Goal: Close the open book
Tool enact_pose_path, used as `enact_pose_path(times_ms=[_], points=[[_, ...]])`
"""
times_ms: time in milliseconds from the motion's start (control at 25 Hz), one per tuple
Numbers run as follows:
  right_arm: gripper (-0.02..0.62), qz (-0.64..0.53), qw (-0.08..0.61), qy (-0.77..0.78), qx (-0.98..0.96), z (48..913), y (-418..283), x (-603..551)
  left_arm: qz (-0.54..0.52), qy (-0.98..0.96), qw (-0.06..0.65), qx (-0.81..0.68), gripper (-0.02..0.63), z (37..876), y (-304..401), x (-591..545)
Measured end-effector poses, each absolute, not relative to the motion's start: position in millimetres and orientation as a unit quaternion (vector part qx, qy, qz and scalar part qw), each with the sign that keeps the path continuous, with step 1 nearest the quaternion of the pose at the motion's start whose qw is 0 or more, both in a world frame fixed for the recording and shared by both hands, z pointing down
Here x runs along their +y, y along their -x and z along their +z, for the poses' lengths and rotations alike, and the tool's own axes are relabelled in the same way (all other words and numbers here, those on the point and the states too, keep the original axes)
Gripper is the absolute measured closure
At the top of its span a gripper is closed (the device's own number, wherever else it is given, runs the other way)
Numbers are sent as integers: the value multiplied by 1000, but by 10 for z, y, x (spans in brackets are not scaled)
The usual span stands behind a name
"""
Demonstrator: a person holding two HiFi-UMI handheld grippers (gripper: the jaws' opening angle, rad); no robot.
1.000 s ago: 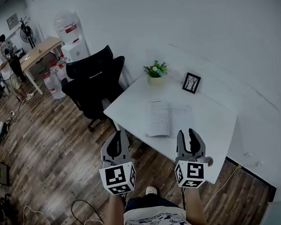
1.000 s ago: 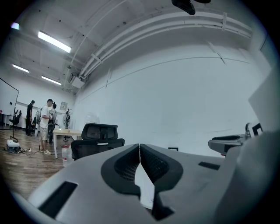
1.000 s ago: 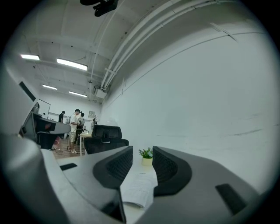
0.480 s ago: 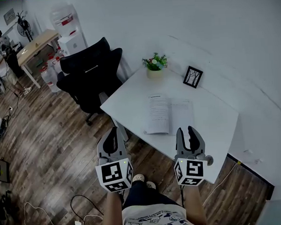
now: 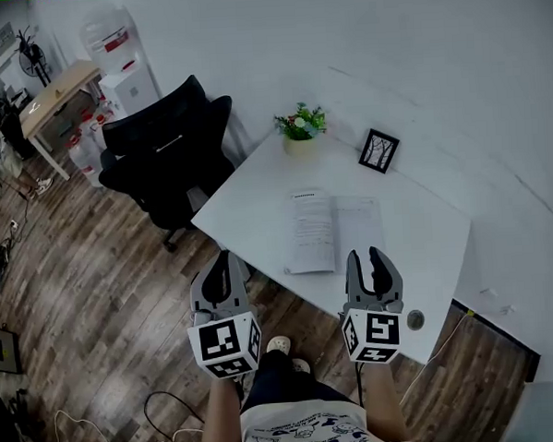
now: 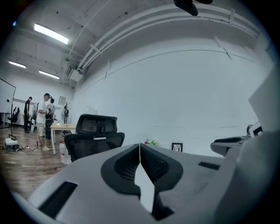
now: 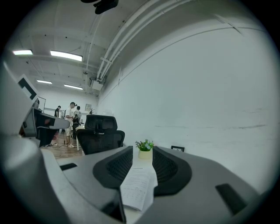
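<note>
An open book [image 5: 333, 230] lies flat on the white table [image 5: 248, 212], its pages facing up. Both grippers hover short of the table's near edge and point at it. My left gripper [image 5: 225, 266] is over the wood floor, left of the book, its jaws meeting at the tips [image 6: 139, 145] with nothing in them. My right gripper [image 5: 372, 262] is at the table's near edge, just short of the book's right page, and stands open [image 7: 142, 150]. In the right gripper view the book [image 7: 139, 186] shows through the gap between its jaws, farther ahead and untouched.
A potted plant [image 5: 300, 126] and a small picture frame [image 5: 377, 151] stand at the table's far side by the wall. A black office chair [image 5: 167, 152] is at the table's left. Farther left are a wooden desk [image 5: 53, 93], water bottles and people. Cables lie on the floor [image 5: 166, 406].
Both grippers have moved forward and slightly down toward the table, and the table and book now sit closer to them. The jaws keep the same gaps.
</note>
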State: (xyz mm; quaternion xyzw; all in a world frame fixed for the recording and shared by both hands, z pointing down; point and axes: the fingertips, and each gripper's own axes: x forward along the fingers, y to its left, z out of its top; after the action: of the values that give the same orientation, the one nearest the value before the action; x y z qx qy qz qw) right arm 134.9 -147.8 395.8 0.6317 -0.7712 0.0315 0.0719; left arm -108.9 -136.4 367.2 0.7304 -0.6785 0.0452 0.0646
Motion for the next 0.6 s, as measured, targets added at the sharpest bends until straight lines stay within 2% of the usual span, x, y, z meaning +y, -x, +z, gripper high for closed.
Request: enact_pose_path(times_ms=[600], points=[[462,23,103,-654,-749,4070,-1104,-2100,45,-759,72,-646,580,3743,1268,-2213]])
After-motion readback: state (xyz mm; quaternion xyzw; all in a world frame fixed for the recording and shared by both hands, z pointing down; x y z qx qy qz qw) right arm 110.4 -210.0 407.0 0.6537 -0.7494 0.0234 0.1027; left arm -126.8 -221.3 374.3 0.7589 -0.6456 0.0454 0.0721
